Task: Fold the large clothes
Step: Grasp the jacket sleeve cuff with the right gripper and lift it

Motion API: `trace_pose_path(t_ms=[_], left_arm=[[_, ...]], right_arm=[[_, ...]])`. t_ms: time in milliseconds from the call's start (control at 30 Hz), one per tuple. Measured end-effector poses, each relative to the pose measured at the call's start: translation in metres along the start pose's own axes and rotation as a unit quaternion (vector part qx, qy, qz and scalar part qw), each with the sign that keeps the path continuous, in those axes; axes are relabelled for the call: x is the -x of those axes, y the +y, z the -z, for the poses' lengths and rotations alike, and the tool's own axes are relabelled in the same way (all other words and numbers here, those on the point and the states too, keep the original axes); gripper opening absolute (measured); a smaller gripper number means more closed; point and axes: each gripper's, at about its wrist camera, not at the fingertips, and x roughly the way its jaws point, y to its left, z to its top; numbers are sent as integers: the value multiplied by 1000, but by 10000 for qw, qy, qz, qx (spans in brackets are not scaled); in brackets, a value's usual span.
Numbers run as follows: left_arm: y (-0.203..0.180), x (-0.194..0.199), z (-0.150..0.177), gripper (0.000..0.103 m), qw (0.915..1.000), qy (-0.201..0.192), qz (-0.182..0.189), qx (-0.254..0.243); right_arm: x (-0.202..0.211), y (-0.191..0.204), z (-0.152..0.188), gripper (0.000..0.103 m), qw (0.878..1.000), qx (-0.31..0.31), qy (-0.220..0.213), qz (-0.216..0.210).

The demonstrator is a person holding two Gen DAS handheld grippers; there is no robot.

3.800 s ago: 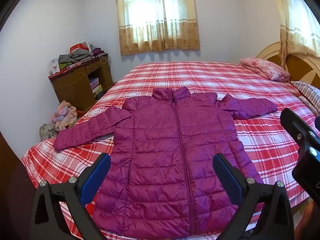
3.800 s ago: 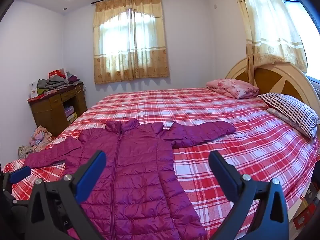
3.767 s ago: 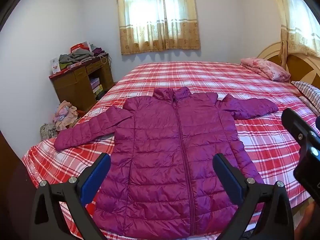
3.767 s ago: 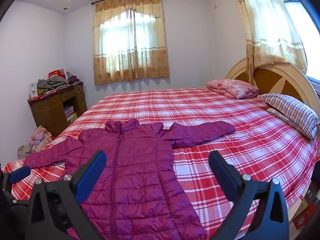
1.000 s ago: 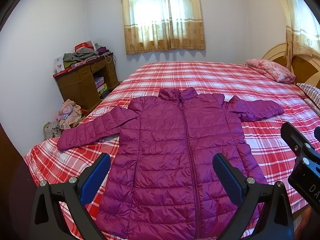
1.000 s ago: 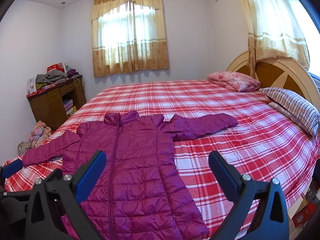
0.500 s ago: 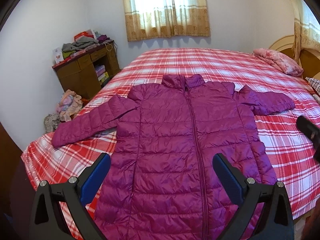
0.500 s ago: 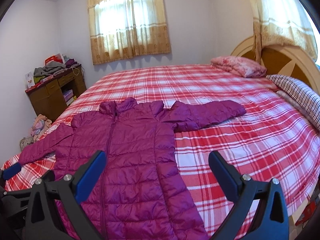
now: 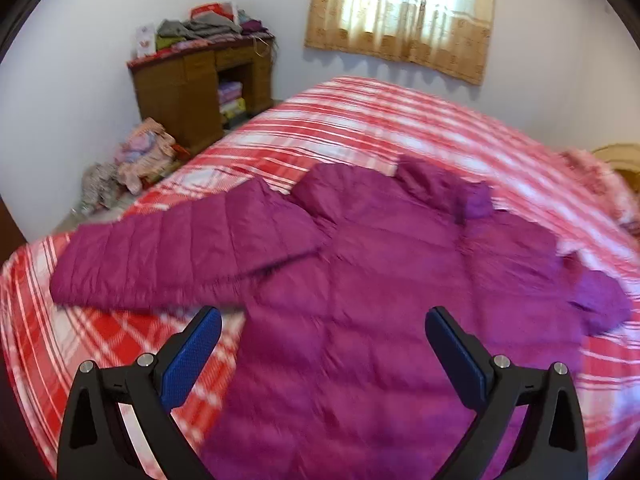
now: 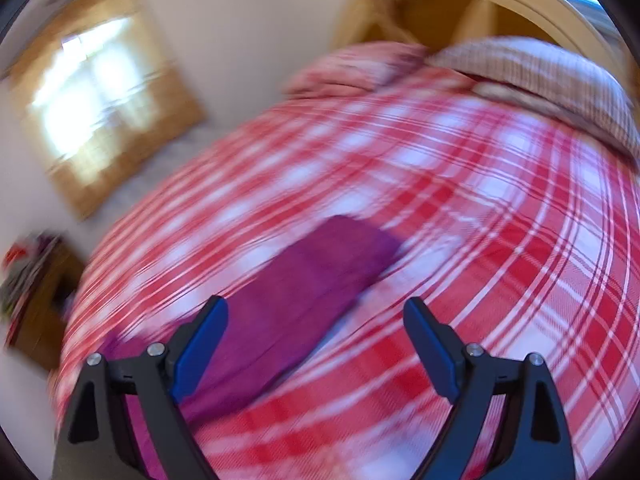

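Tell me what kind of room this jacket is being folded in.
Most likely a home bedroom: the purple jacket lies on a bed with a red plaid cover, pillows sit by a wooden headboard, and a wooden desk holds piled clothes.

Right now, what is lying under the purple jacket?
The purple jacket lies spread flat on the red plaid bedspread, which shows all around it. Whatever is directly beneath the jacket's body and sleeves is covered, so it cannot be seen.

Jacket (image 9: 360,288) blurred; hem perhaps cropped.
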Motion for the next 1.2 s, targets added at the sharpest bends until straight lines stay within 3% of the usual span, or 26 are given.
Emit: trace_pose_path(t_ms=[100,333,433,467,533,600,733,900,1033,1200], left_arm=[[-7,-36,-2,102,9986,-91,-490,-186],[-6,-78,16,102,9993,-11,-367,-29],[-3,-89,29,102,9992,83,-402,5],[0,-91,32,102,9993,144,-340,70],[4,-93,35,102,9991,221,-243,255],[3,-94,37,102,9991,210,-272,254],[-6,-95,40,102,9988,206,-439,87],[-3,-91,43,102,9994,180,-274,85],[-1,-79,53,102,9996,161,-227,-29],[28,-48,63,102,9991,-97,-263,310]], right_arm=[[-53,-11,-7,80,9989,-164,301,320],[-113,-4,-1,67,9957,-41,538,754],[-109,0,0,51,9939,247,334,1018],[-107,1,-2,34,9942,344,314,965],[-108,3,-4,14,9937,628,412,827],[-102,8,-5,11,9908,896,416,930],[-53,20,-8,10,9880,1211,-143,950],[31,75,-4,10,9732,2047,-968,409],[99,155,27,10,9470,2862,-1417,-342],[136,249,103,10,9153,3577,-1257,-1357]])
